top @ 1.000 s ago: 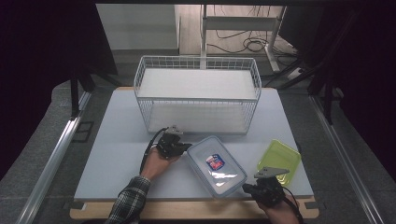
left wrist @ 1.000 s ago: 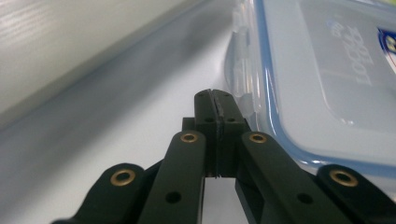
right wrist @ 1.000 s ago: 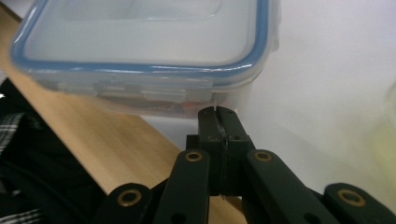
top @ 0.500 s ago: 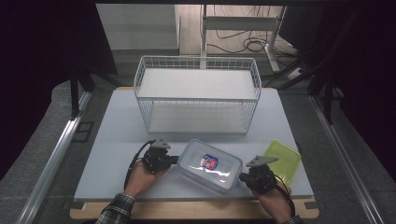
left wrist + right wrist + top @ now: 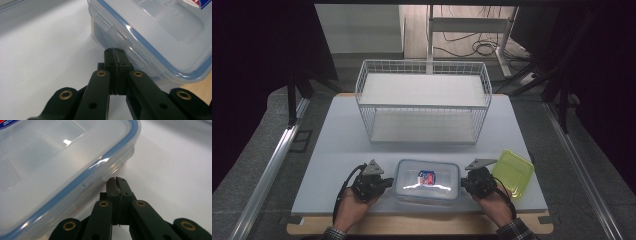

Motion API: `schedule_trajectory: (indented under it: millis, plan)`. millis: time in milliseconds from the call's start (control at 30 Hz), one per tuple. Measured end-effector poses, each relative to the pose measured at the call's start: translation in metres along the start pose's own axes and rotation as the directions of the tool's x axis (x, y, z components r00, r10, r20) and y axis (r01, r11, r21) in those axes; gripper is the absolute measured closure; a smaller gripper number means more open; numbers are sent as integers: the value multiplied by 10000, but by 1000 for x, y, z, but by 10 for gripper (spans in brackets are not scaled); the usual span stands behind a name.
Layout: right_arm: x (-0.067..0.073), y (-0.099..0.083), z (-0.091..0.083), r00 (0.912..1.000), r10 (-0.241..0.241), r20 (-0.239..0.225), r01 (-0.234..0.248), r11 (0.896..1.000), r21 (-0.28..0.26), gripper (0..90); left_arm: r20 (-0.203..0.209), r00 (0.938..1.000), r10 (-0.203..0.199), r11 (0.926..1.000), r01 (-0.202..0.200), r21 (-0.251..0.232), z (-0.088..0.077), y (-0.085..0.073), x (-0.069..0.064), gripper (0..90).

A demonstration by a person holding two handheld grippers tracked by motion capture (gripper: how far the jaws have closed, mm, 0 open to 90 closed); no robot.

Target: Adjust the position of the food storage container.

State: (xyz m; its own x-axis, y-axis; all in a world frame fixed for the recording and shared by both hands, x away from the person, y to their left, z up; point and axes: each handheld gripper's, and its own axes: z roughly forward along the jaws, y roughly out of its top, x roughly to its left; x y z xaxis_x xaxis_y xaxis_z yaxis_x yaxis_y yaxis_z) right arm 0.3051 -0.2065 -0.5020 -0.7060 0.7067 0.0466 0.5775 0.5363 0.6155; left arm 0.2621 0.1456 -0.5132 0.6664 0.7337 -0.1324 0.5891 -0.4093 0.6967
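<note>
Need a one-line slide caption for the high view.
Shut left gripper and right gripper flank a lidded clear container before a wire basket.

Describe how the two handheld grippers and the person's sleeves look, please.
Both the left gripper and the right gripper are black, each topped by a grey three-cornered plate and trailing a black cable. Their jaws carry brass-coloured rivets. The sleeves look dark and checked.
</note>
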Motion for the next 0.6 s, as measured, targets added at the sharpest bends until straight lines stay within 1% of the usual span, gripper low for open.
schedule_trajectory:
  millis: [33,133,167,200,233,267,300,333,367,400,433,467,533,600]
  plan:
    - [1,4,2,10000,-38,63,38,10000,21,897,-62,10000,-36,10000,36,28,-1,-1,-1,900]
    - [0,6,3,9999,-72,91,73,10000,-38,897,-57,10000,-65,10000,65,35,-2,-3,-3,900]
    - [-1,6,4,10000,-37,6,38,10000,-87,897,-35,9999,-113,9999,113,-2,-3,-3,-3,900]
    - [-2,5,3,10000,-52,-52,51,9999,-110,896,104,9998,-181,9998,182,-65,-4,-4,-1,900]
    - [-2,5,3,10000,-52,-52,51,9999,-110,896,104,9998,-181,9998,182,-65,-4,-4,-1,886]
    - [-2,3,1,10000,-50,-86,48,9997,-219,884,91,9994,-325,9992,327,-235,-8,-5,3,851]
    - [-2,3,1,10000,-50,-86,48,9997,-219,884,91,9994,-325,9992,327,-235,-8,-5,3,818]
    - [-2,2,-2,10000,-46,14,47,9995,-303,855,-78,9992,-400,9986,397,-347,-12,-6,5,818]
    - [-2,2,-6,10000,-25,63,28,9991,-434,825,-260,9985,-489,9979,477,-435,-14,-7,6,790]
    - [-4,1,-13,9999,-93,138,102,9978,-649,781,-366,9978,-545,9974,526,-496,-17,-8,9,724]
    - [-5,0,-16,9997,-115,216,129,9977,-659,753,-467,9971,-595,9969,569,-552,-19,-10,10,670]
    - [-5,-2,-17,9996,-98,274,118,9974,-710,722,-675,9956,-651,9963,611,-599,-22,-12,13,613]
    - [-7,-4,-20,9997,5,255,13,9974,-724,672,-838,9944,-637,9961,583,-657,-24,-15,14,528]
    - [-7,-6,-23,9995,-3,303,29,9965,-841,615,-862,9938,-700,9956,641,-688,-24,-16,15,441]
